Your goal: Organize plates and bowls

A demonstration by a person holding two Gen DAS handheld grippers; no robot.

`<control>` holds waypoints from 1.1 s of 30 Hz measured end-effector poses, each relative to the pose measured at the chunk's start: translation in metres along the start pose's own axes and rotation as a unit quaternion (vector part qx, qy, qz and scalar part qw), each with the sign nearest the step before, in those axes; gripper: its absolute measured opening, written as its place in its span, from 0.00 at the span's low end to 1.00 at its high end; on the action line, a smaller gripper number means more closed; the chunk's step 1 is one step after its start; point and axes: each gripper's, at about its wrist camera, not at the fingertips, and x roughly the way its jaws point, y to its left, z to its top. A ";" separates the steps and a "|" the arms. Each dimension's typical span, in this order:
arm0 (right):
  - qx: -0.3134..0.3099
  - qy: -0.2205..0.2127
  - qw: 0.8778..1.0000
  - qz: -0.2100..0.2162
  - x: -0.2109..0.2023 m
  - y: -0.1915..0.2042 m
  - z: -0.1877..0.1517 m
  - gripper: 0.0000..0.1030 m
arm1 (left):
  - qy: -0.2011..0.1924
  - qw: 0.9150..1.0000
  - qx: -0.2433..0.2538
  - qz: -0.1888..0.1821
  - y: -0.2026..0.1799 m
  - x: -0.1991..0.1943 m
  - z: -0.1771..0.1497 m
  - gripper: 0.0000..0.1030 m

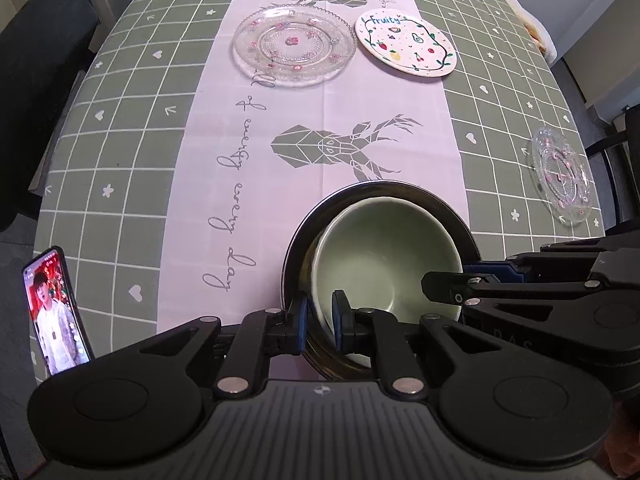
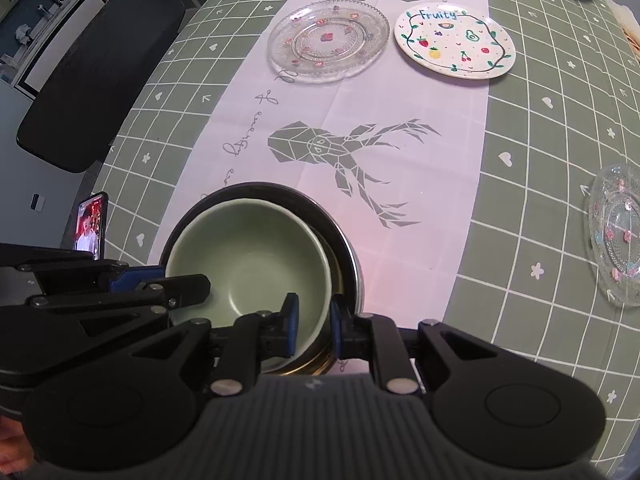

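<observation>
Left wrist view
Step in hand: you are setting the green bowl (image 1: 384, 256) inside the dark metal bowl (image 1: 298, 240); it already sits nested there, at 6 o'clock on the table (image 1: 120, 152).
Left claw (image 1: 319, 322): narrow, its blue pads straddling the green bowl's near-left rim; a sliver of gap shows on each side, so I judge the rim released, not pinched.
Right claw (image 1: 460, 276): enters from 3 o'clock over the bowl's right rim; its opening cannot be read from here.
Bowl attitude: mouth up, round, no long axis; it sits off-centre, crowded toward the 3 o'clock wall of the metal bowl.

Right wrist view
Right claw (image 2: 314, 320): narrow, pads either side of the green bowl's (image 2: 248, 256) rim at 4 o'clock, apparently slack.
Left claw (image 2: 188, 284): lies across the rim at 9 o'clock.
Remaining ware: large glass plate (image 2: 328, 38) and Fruity plate (image 2: 454, 42) at 12 o'clock, just beside each other; small glass plate (image 2: 614, 236) at 3 o'clock, well apart.
Next move: lift both claws straight up clear of the rim, then go for a plate; a flat plate will need an edge grip.
</observation>
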 end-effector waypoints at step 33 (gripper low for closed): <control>0.094 -0.122 0.978 0.137 -0.033 -0.069 -0.051 0.71 | -0.289 0.957 -0.004 -0.030 0.016 -0.053 -0.051 0.69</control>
